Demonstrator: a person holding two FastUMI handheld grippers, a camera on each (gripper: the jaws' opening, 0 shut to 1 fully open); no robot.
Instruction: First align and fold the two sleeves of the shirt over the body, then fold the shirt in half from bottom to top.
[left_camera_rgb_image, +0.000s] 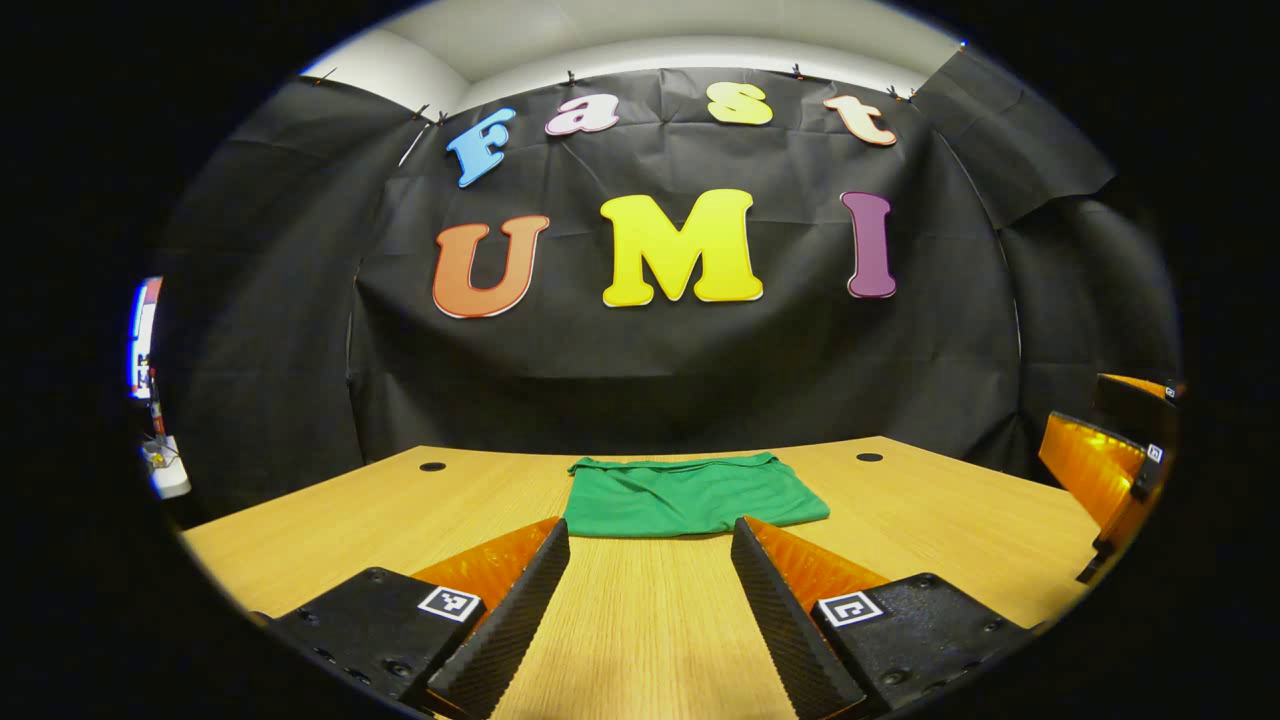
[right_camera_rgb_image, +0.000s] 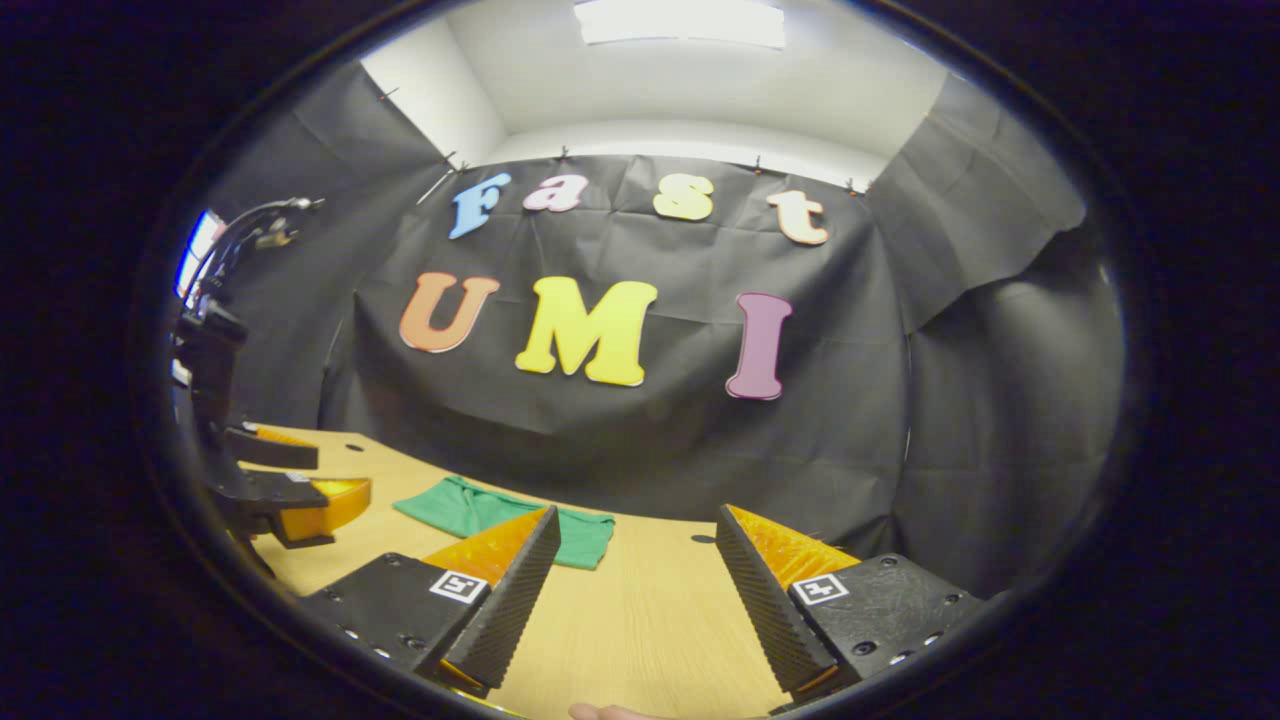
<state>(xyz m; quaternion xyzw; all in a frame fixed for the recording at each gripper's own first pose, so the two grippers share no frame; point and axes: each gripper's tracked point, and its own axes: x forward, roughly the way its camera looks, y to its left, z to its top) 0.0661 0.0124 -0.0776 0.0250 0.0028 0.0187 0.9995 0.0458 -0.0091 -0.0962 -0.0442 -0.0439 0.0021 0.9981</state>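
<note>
Lying flat on the wooden table (left_camera_rgb_image: 300, 540), the green shirt (left_camera_rgb_image: 690, 495) is folded into a compact rectangle, its far edge toward the booth's black wall. In the left gripper view it sits at twelve o'clock from the left gripper (left_camera_rgb_image: 650, 540), just beyond the fingertips, and the near edge of the cloth shows in the gap between the two fingers without either one touching it. That gripper's jaws stand wide apart over bare wood, holding nothing. Two small dark holes mark the tabletop, one (left_camera_rgb_image: 432, 466) at ten o'clock of the shirt and one (left_camera_rgb_image: 869, 457) at two o'clock. The right gripper shows at the three o'clock edge of this view (left_camera_rgb_image: 1120, 490), apart from the shirt. In the right gripper view the right gripper (right_camera_rgb_image: 635, 535) also has its jaws spread, empty, above the table (right_camera_rgb_image: 640, 620); the shirt (right_camera_rgb_image: 470, 510) lies at about ten o'clock, partly hidden behind that gripper's left finger. The left gripper (right_camera_rgb_image: 285, 490) shows at the nine o'clock edge, its fingers parted, near the shirt's end.
</note>
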